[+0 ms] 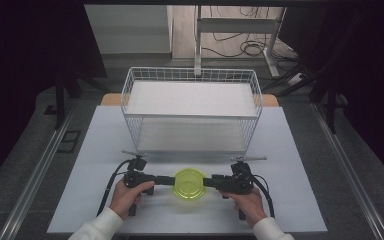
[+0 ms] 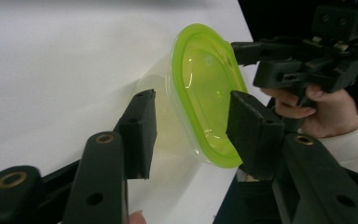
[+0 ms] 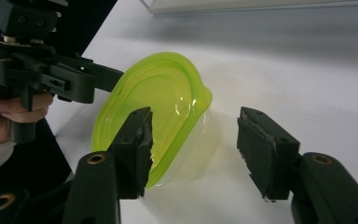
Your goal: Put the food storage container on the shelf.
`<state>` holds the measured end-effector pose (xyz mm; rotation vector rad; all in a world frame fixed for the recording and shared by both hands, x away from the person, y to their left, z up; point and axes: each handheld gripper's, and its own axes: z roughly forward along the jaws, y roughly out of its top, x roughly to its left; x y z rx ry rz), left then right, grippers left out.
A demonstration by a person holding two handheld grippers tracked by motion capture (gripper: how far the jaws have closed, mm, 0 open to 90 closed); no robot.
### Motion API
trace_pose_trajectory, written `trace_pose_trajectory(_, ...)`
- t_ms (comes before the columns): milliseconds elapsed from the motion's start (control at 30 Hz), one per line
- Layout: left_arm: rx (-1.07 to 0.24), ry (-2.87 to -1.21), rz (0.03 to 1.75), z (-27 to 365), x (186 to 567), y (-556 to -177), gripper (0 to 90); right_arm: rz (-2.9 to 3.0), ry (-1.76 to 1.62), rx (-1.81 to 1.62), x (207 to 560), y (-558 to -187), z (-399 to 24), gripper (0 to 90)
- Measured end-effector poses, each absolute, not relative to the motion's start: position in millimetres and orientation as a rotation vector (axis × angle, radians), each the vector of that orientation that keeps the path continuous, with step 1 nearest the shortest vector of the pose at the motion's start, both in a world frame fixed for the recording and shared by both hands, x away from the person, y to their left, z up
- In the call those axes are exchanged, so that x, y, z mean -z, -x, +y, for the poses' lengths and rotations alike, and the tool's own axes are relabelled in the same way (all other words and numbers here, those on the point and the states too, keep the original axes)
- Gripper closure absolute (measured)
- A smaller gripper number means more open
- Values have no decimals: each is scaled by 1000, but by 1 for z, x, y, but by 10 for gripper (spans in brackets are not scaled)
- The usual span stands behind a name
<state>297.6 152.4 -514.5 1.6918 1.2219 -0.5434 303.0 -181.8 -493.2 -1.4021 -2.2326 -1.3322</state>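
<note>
The left gripper is held with its jaws spread wide, one on each side of the rim of a green-lidded clear container without closing on it. The right gripper is likewise held wide apart around the opposite edge of the container. The container is set on the white table, between the two grippers and near the front edge. A white wire basket is seen behind it.

A translucent lime-green container sits on a white table by a white wire basket.
</note>
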Motion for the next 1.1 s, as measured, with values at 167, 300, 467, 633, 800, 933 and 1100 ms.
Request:
trace_pose_trajectory(167,587,-1672,1232,151,519,-298,564,-2199,1405,1322,500,-304,-180,529)
trace_pose_trajectory(300,620,-1672,1226,147,522,-298,612,-2153,1399,1332,504,-304,-180,605)
trace_pose_trajectory(467,656,-1665,1226,142,525,-298,742,-2089,1394,1324,507,-304,-180,735)
trace_pose_trajectory(633,657,-1654,1209,144,522,-296,793,-2032,1405,1347,505,-304,-185,780)
trace_pose_trajectory(800,643,-1654,1205,145,520,-295,819,-2039,1392,1362,503,-303,-186,795)
trace_pose_trajectory(933,634,-1650,1199,145,518,-294,827,-2044,1389,1373,501,-303,-186,801)
trace_pose_trajectory(1100,627,-1642,1191,145,513,-293,828,-2044,1371,1399,497,-302,-187,801)
